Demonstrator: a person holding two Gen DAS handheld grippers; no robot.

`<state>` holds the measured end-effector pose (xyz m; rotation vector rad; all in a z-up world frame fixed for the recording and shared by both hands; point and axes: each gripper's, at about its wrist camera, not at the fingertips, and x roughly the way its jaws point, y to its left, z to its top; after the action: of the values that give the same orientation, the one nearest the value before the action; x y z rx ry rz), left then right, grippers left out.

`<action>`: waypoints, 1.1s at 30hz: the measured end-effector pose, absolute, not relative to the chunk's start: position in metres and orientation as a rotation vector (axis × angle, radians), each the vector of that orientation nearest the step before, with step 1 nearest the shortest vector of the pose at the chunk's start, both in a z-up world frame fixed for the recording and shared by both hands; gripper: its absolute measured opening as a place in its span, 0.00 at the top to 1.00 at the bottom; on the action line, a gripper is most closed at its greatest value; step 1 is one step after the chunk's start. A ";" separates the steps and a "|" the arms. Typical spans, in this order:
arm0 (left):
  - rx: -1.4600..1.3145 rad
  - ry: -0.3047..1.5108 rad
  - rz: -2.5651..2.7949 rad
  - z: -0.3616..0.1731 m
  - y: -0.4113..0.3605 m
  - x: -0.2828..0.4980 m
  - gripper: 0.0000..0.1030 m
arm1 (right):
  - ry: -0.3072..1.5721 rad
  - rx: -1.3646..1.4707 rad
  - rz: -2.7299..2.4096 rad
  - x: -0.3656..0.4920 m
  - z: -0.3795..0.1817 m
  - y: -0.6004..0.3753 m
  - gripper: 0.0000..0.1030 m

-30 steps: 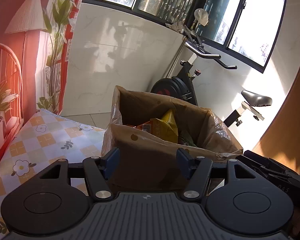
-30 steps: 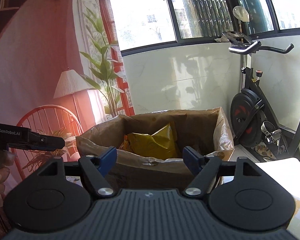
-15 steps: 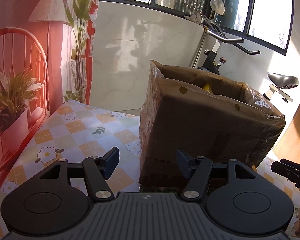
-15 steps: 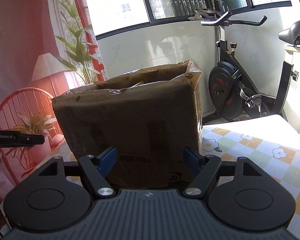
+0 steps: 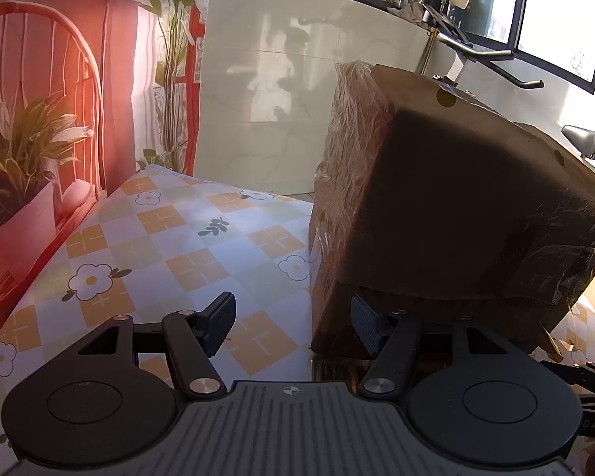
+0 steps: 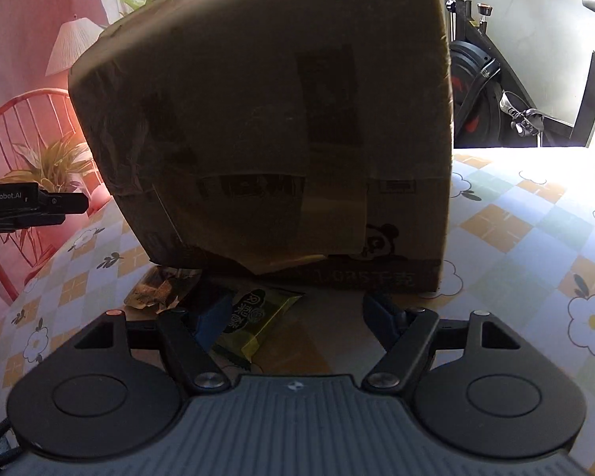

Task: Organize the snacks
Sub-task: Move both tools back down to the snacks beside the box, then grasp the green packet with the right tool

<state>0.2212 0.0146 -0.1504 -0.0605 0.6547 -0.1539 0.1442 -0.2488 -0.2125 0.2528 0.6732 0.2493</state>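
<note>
A tall brown cardboard box [image 6: 281,127] wrapped in plastic stands on the flowered tablecloth [image 6: 535,238]; it also shows in the left wrist view [image 5: 456,206]. Its inside is hidden from both views. A green-yellow snack packet [image 6: 258,321] and a brown snack packet [image 6: 154,293] lie on the table in front of the box. My right gripper [image 6: 293,317] is open low over the table, its left finger beside the green packet. My left gripper [image 5: 293,323] is open and empty at the box's near left corner; it also shows at the right wrist view's left edge [image 6: 31,206].
An exercise bike [image 6: 496,91] stands beyond the table's far edge. A red chair back [image 5: 39,91] and a potted plant [image 5: 16,182] sit along the table's left side. Bare tablecloth [image 5: 158,246] lies left of the box.
Both grippers have dropped from above the box's open top down to table level in front of it. The snacks inside are out of sight; packets on the table have come into view.
</note>
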 end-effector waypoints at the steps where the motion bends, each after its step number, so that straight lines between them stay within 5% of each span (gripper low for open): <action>1: -0.057 0.666 -0.161 -0.154 0.014 0.223 0.35 | 0.683 0.248 0.253 0.147 -0.215 -0.244 0.27; 11: -0.060 0.756 -0.205 -0.181 0.014 0.230 0.35 | 0.753 0.166 0.275 0.183 -0.227 -0.206 0.28; 18: -0.070 0.793 -0.221 -0.191 0.010 0.234 0.35 | 0.764 0.129 0.259 0.178 -0.231 -0.212 0.54; 33: -0.018 0.840 -0.280 -0.211 -0.038 0.240 0.31 | 0.690 0.158 0.202 0.135 -0.241 -0.269 0.56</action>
<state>0.2395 -0.0384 -0.2110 -0.0182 0.8403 -0.2803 0.1352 -0.2690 -0.2409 0.1582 0.6896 0.2024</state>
